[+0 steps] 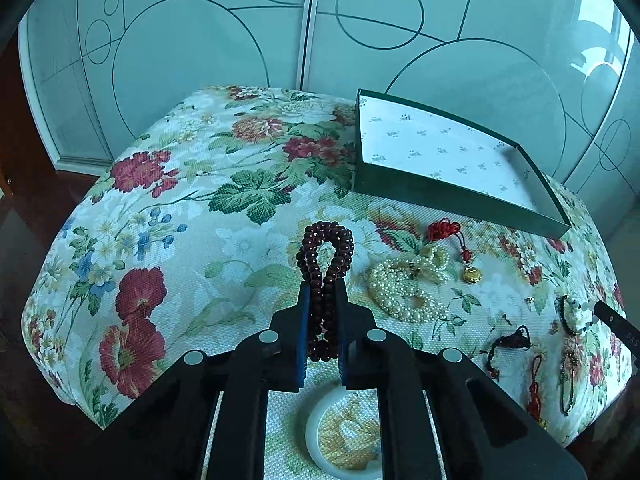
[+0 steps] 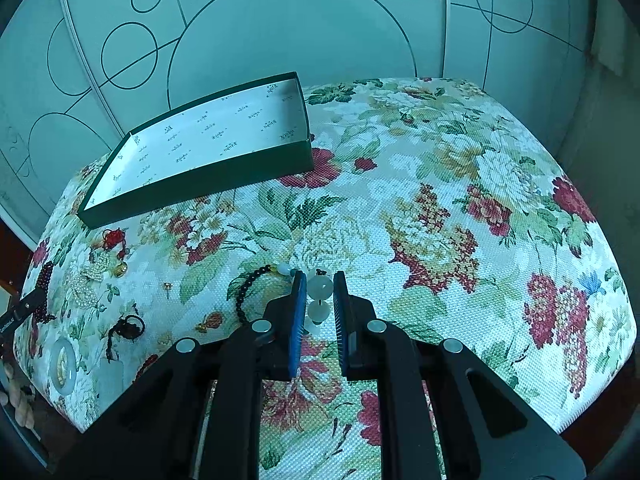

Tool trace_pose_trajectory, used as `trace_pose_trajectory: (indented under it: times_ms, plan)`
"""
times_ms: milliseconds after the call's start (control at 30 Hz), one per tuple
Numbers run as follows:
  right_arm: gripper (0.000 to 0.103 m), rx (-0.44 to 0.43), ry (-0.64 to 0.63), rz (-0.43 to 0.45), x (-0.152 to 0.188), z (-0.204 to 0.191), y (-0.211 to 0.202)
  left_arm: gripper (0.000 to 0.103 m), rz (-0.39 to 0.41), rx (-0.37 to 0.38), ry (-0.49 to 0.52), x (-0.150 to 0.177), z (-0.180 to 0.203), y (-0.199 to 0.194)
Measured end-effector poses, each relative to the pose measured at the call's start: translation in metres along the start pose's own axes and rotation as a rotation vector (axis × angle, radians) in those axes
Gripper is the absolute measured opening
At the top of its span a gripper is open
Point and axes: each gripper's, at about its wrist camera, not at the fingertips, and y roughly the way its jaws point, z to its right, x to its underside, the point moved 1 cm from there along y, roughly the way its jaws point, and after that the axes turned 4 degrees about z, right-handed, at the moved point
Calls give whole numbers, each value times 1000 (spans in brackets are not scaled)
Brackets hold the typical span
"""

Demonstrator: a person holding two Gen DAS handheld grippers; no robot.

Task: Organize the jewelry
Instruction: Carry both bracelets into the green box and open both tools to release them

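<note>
A flowered cushion (image 1: 240, 208) carries a green box (image 1: 448, 160) at its far side. The left gripper (image 1: 323, 300) jaws pinch dark red beads (image 1: 326, 256); the right gripper (image 2: 319, 292) jaws stand spread around pale stone beads (image 2: 320, 288) of a bracelet (image 2: 256, 280) lying on the cushion.

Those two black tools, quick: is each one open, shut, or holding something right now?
Left tool: shut on the dark red bead bracelet, gripping its doubled strands.
Right tool: open, its fingers either side of the pale jade beads of a black bead bracelet.
</note>
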Motion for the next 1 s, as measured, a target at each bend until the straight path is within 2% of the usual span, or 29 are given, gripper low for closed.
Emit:
trace_pose_trajectory:
  times_ms: [633, 1000]
  plan:
    - [13, -44, -62, 100, -22, -22, -47, 11, 64, 16, 34, -15, 23, -30]
    - [13, -98, -82, 177, -70, -42, -53, 11, 96, 66, 71, -60, 55, -21]
